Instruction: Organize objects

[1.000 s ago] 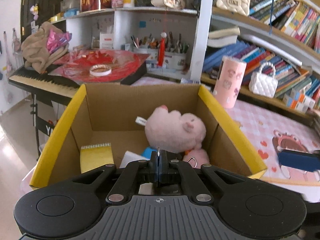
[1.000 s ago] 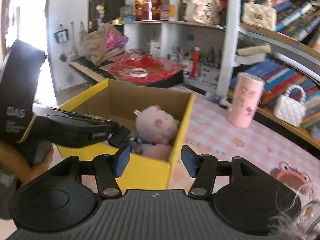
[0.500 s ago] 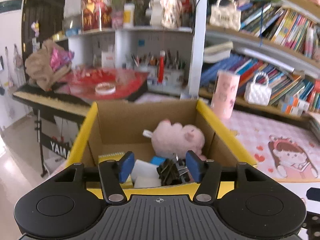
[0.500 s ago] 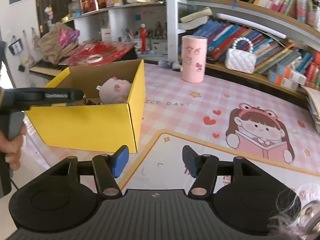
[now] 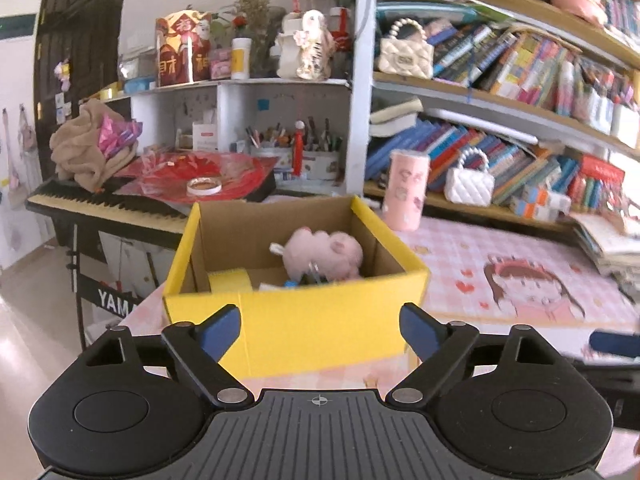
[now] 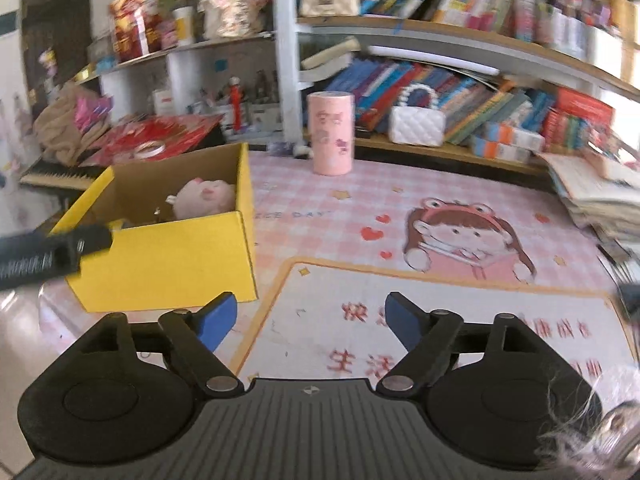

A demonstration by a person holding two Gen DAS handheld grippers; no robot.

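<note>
Yellow box (image 5: 296, 320) on the table (image 6: 460, 200), open top up, pink plush (image 5: 324, 254) inside; pink cylinder (image 6: 331, 133) upright beyond. Left hand-held gripper (image 5: 320, 330) and right hand-held gripper (image 6: 310, 320) have just been opening, jaws apart and empty.

The left gripper (image 5: 320, 330) hovers just short of the yellow cardboard box (image 5: 320, 320), its jaws having just been opening, now wide apart with nothing between them. Inside the box lie a pink plush pig (image 5: 324, 254), a yellow notepad (image 5: 230, 280) and a dark binder clip (image 5: 312, 276). The box sits on the pink checked bench (image 5: 460, 248), with a pink cylinder (image 5: 406, 196) standing behind it.
</note>
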